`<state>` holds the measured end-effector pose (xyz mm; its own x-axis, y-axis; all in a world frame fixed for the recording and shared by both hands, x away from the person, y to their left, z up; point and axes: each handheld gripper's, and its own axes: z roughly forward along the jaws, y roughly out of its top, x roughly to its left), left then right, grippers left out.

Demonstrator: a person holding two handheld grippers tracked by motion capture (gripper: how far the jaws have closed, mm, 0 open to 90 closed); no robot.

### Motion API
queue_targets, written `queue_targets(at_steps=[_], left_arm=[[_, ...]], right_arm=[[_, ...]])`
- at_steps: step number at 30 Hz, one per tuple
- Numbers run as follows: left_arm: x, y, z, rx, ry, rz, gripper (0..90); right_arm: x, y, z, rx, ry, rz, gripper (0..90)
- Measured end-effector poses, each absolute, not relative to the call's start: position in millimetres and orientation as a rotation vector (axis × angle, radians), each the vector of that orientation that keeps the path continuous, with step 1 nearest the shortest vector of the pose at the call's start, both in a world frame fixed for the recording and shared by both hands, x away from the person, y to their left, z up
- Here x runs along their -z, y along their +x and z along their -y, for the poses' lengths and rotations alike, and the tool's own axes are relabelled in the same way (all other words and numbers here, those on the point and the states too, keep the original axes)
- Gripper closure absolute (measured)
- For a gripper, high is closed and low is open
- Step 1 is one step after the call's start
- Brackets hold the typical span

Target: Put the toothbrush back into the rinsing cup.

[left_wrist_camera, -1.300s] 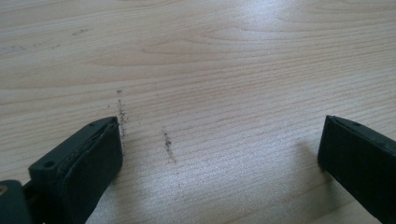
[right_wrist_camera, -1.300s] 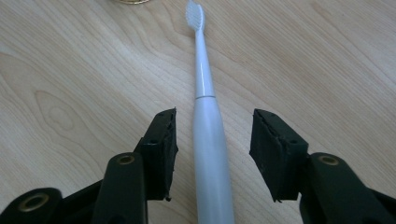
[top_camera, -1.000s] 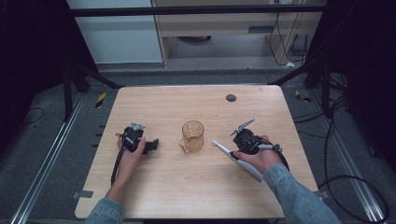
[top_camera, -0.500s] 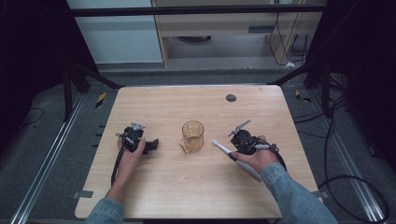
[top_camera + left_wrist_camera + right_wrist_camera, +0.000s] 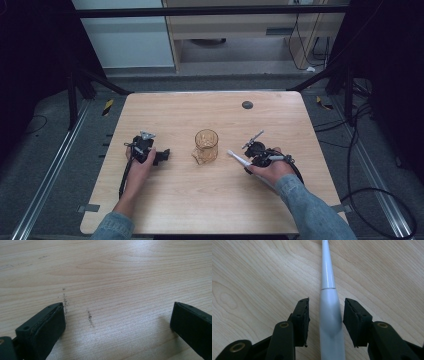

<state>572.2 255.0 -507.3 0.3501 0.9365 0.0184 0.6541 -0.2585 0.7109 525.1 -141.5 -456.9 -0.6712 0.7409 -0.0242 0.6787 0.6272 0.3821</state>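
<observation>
Closing your right tool (image 5: 325,322) around the white toothbrush (image 5: 329,315), pads not yet touching | toothbrush lay on the bench (image 5: 200,200) right of the glass cup (image 5: 206,145) | left tool (image 5: 117,322) wide, empty | lift and placing remained.

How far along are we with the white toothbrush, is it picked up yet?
Not yet. Done: the right tongs straddle the white plastic electric toothbrush, which lies flat on the wooden table. In hand: the jaws have just been closing, with a gap on both sides of the handle. Left: grip and lift, probably toward the amber glass cup. The left tongs rest open over bare wood.
</observation>
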Motion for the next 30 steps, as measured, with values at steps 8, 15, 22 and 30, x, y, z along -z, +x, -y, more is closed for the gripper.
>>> queue_targets(at_steps=[8,15,22,30], left_arm=[[507,572,-255,-0.598,2.006,-1.380,0.0],[507,572,-255,-0.598,2.008,-1.380,0.0],[507,572,-255,-0.597,2.008,-1.379,0.0],[507,573,-255,-0.597,2.009,-1.378,0.0]], right_arm=[[462,529,141,-0.493,1.191,-2.681,58.9],[465,531,139,-0.473,1.198,-2.693,61.4],[467,532,138,-0.458,1.190,-2.702,62.8],[468,533,138,-0.446,1.199,-2.706,63.7]])
